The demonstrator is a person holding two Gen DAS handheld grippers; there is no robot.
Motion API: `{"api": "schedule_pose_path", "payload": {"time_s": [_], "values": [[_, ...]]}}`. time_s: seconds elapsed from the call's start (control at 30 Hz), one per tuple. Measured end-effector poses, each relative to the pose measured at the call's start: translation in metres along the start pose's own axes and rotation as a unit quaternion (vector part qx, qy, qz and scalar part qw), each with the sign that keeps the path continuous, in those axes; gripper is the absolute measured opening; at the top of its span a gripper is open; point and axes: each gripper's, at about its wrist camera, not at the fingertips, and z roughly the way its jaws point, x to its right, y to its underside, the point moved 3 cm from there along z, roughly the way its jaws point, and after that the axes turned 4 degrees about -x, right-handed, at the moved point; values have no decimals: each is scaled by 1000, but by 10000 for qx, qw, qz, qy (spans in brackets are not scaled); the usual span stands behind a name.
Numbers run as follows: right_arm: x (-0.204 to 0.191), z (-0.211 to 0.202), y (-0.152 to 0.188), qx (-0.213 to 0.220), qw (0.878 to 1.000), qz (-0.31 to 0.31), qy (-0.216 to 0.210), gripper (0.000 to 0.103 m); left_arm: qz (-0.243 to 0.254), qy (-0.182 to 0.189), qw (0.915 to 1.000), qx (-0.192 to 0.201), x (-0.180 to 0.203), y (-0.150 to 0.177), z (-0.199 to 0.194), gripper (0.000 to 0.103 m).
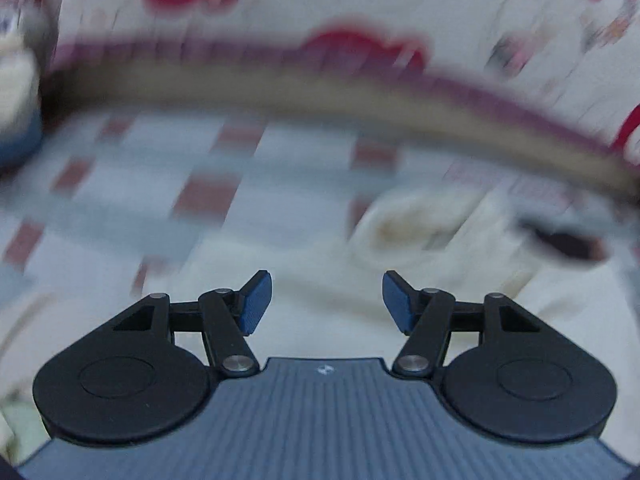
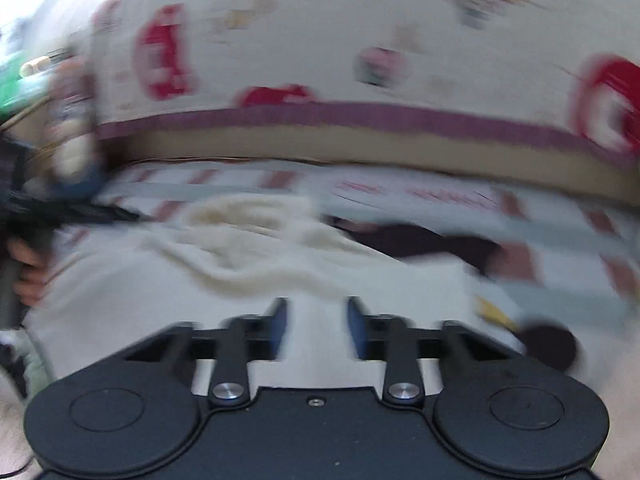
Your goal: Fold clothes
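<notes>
A cream-white fleecy garment point(image 2: 256, 248) lies spread on a checked bedsheet point(image 2: 560, 280), its hood or collar bunched toward the far side. In the left wrist view the same garment point(image 1: 328, 280) fills the near ground, with its rounded hood point(image 1: 416, 220) to the right. My left gripper point(image 1: 327, 300) hovers over the cloth, open wide, nothing between its blue pads point(image 1: 256, 300). My right gripper point(image 2: 317, 328) is open over the garment's near part, its fingers apart and holding nothing. Both views are motion-blurred.
A dark garment point(image 2: 432, 244) lies beyond the cream one, also seen as a dark garment point(image 1: 568, 244) at right. A headboard edge point(image 2: 360, 144) and a red-patterned wall cloth point(image 2: 320, 40) stand behind. A hand point(image 2: 28, 272) holding the other gripper shows at far left. A dark round object point(image 2: 548, 344) lies at right.
</notes>
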Motion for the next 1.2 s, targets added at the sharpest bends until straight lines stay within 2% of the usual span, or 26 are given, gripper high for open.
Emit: {"api": "schedule_pose_path", "payload": {"time_s": [0.07,0.13,0.23,0.27,0.33,0.37,0.53,0.63,0.67,0.7,0.73,0.87,0.93,1.0,1.03,1.07,1.1,1.17,1.2], "values": [[-23,18,-12,35,9977,-511,-441,1,63,-352,9976,-598,-15,14,18,61],[-36,41,-18,-72,9955,-839,-438,2,-74,-294,9984,-472,-33,10,14,61],[-51,77,-25,-304,9916,-1238,-209,13,-373,-328,9982,-336,-56,-1,11,61],[-56,89,-27,-381,9897,-1370,-133,26,-434,-330,9980,-334,-62,-3,13,61],[-66,113,-31,-553,9850,-1637,-9,43,-604,-308,9966,-478,-75,0,21,61],[-68,121,-33,-624,9834,-1703,0,48,-692,-291,9957,-540,-82,1,26,61],[-71,148,-35,-694,9831,-1693,41,50,-1047,-26,9927,-596,-111,9,38,61],[-73,161,-35,-692,9830,-1699,88,58,-902,-210,9945,-484,-111,5,37,61],[-73,165,-34,-691,9829,-1702,103,57,-846,-233,9950,-482,-109,5,37,61],[-73,169,-34,-690,9829,-1704,119,50,-820,-209,9952,-483,-108,5,38,61],[-74,173,-34,-689,9828,-1706,134,8,-792,-162,9956,-463,-107,4,40,61],[-75,170,-36,-481,9881,-1458,33,7,-782,6,9965,-282,-105,-6,49,62],[-75,163,-37,-364,9913,-1222,-333,7,-865,125,9958,-262,-105,-11,58,68],[-73,158,-35,-469,9914,-1000,-703,10,-1080,175,9931,-420,-108,-9,71,69],[-72,156,-33,-570,9907,-878,-872,10,-1099,166,9930,-404,-110,-8,71,65],[-71,152,-31,-682,9896,-741,-1025,10,-1103,154,9930,-398,-111,-7,71,46],[-68,146,-30,-739,9872,-533,-1305,12,-1057,145,9935,-402,-111,-7,68,42],[-59,126,-32,-645,9786,-145,-1950,17,-973,205,9947,-263,-109,-8,59,24],[-54,117,-33,-528,9774,-58,-2044,20,-943,213,9951,-217,-109,-9,56,24]]}}
